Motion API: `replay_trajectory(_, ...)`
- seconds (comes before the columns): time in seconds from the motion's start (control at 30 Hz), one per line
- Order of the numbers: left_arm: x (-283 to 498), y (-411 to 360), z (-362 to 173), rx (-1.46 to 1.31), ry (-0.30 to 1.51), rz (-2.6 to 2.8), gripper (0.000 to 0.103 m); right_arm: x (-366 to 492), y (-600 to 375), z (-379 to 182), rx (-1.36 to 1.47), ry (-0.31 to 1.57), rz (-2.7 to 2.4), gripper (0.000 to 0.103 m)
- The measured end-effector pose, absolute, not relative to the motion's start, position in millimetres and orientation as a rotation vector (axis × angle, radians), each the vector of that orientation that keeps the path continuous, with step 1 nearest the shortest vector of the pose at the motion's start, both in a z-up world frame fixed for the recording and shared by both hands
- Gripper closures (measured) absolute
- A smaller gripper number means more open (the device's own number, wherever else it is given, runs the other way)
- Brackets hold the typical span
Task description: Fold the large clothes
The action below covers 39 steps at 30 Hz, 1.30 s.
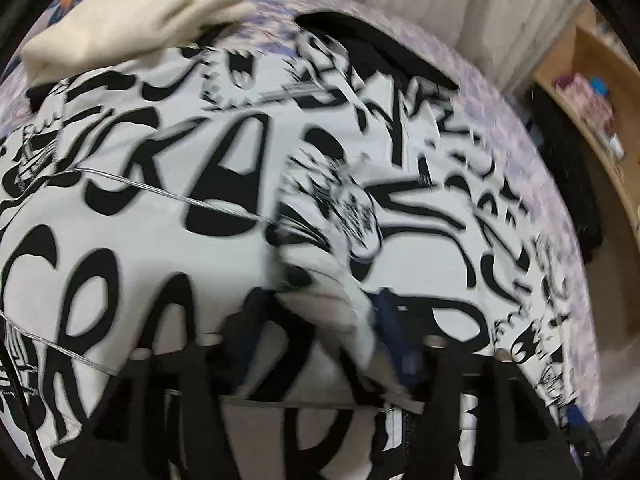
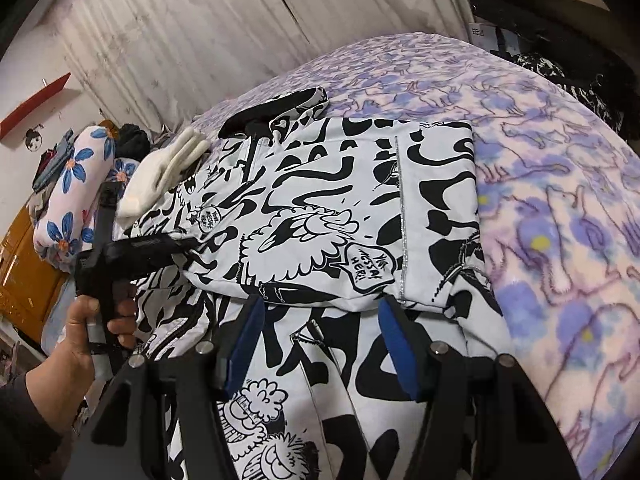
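A large white garment with black cartoon print (image 2: 320, 208) lies partly folded on the bed, its black-lined hood (image 2: 276, 108) at the far end. In the blurred left wrist view the garment (image 1: 160, 240) fills the frame, and my left gripper (image 1: 324, 320) is shut on a bunched fold of it between the blue pads. The left gripper also shows in the right wrist view (image 2: 176, 244), held by a hand at the garment's left edge. My right gripper (image 2: 320, 320) is open, its blue pads (image 2: 248, 340) apart just above the folded edge, holding nothing.
The bed has a purple and pink fleece blanket (image 2: 560, 220). A folded cream garment (image 2: 164, 168) and a blue-flower pillow (image 2: 76, 200) lie at the left. A curtain (image 2: 200, 40) hangs behind. Wooden shelves (image 1: 592, 92) and dark clothes (image 2: 568, 80) stand at the right.
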<state>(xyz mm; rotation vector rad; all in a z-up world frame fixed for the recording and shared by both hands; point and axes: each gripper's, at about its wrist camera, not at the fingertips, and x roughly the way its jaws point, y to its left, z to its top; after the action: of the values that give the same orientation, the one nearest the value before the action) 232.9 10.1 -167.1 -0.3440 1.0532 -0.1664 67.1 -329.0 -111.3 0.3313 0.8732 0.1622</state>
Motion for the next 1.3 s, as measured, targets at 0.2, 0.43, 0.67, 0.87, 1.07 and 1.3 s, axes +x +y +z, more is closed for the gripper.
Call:
replay_trajectory(0.2, 258.7, 13.2, -153.2, -0.282, 1.058, -0.268, 0.032, 79.9, -348.6, -89.6, 0.355, 0.888, 0.167, 0.037)
replay_trajectory(0.43, 286.6, -8.9, -165.0, -0.093, 1.121, -0.317, 0.033, 142.4, -413.2, -88.0, 0.455, 0.930, 0.031, 0.025)
replay_trajectory(0.67, 294.3, -34.0, -164.0, 0.093, 1.077, -0.253, 0.079, 212.6, -439.7, -146.0, 0.522, 1.086, -0.039, 0.032)
replay_trajectory(0.87, 300.9, -44.3, -138.4, 0.104, 0.996, -0.259, 0.087, 218.1, -440.1, -138.9, 0.424, 1.043, -0.092, 0.100)
replay_trajectory(1.07, 306.1, -60.9, -160.4, 0.186, 0.979, -0.221, 0.084, 216.3, -453.4, -162.5, 0.403, 1.059, -0.154, 0.100)
replay_trajectory(1.3, 304.3, -53.4, -159.6, 0.204, 1.027, -0.190, 0.075, 211.5, -444.5, -132.5, 0.378, 1.069, -0.167, 0.088)
